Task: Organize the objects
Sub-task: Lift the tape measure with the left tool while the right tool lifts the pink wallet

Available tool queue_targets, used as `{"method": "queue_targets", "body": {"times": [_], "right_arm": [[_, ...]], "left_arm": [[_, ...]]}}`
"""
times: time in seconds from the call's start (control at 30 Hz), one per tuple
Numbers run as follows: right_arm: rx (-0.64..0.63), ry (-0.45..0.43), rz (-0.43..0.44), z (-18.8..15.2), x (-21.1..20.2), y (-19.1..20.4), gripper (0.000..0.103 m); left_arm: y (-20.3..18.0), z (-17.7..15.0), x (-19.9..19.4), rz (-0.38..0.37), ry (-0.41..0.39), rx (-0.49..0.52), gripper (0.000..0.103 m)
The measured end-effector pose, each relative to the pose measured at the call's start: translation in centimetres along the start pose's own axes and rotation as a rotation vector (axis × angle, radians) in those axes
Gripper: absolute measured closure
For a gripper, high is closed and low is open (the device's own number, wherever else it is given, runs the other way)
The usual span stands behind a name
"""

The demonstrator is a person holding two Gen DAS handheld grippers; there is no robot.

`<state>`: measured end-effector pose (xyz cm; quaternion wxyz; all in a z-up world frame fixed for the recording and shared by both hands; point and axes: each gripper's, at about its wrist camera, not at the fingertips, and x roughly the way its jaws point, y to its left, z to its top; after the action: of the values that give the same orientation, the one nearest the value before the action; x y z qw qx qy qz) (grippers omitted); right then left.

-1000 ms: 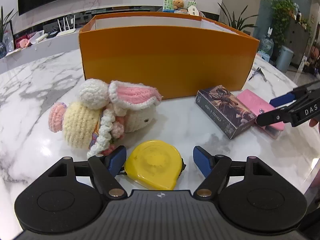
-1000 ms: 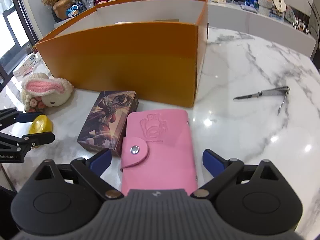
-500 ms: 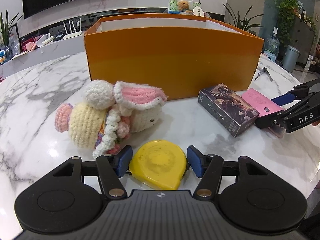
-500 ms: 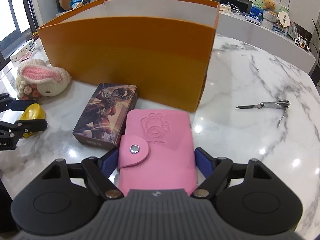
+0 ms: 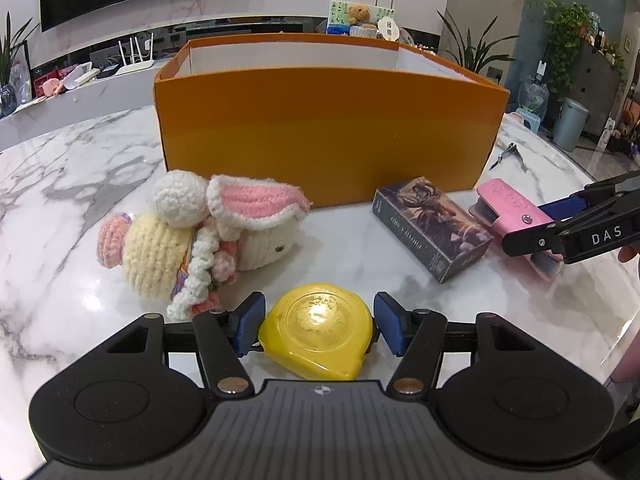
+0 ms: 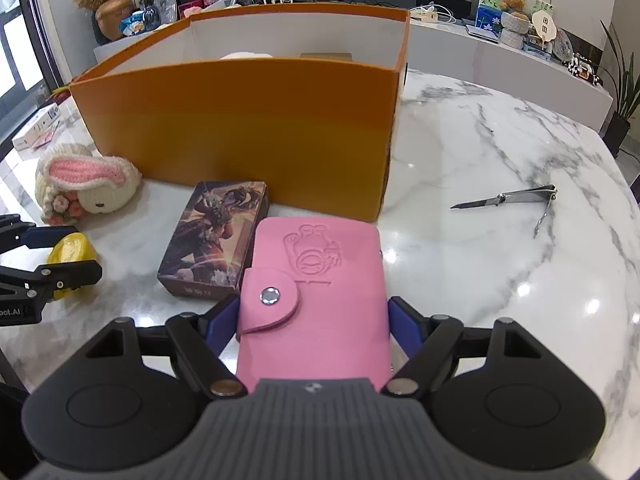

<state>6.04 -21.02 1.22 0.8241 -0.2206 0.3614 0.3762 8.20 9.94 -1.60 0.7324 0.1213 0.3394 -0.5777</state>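
Observation:
My left gripper is shut on a yellow tape measure, held just above the marble table. My right gripper is shut on a pink card wallet and holds its front end tilted up off the table; the wallet also shows in the left wrist view. An open orange box stands behind both. A crocheted bunny lies left of the tape measure. A dark card box lies beside the wallet.
A nail clipper lies open on the marble to the right of the orange box. Some items sit inside the box, mostly hidden. A shelf with clutter runs behind the table.
Both grippers closed from open: the left onto the tape measure, the right onto the pink wallet. Both then rose slightly, lifting the wallet's front end.

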Motion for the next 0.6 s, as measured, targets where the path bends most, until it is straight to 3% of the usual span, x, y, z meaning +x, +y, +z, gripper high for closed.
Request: {"method": "queue_targets", "body": {"times": [0.6], "right_arm": [[-0.002, -0.054, 0.04, 0.7, -2.8, 1.6, 0.023]], "left_arm": [[-1.5, 1.5, -2.1, -0.015, -0.066, -0.01, 0.033]]}}
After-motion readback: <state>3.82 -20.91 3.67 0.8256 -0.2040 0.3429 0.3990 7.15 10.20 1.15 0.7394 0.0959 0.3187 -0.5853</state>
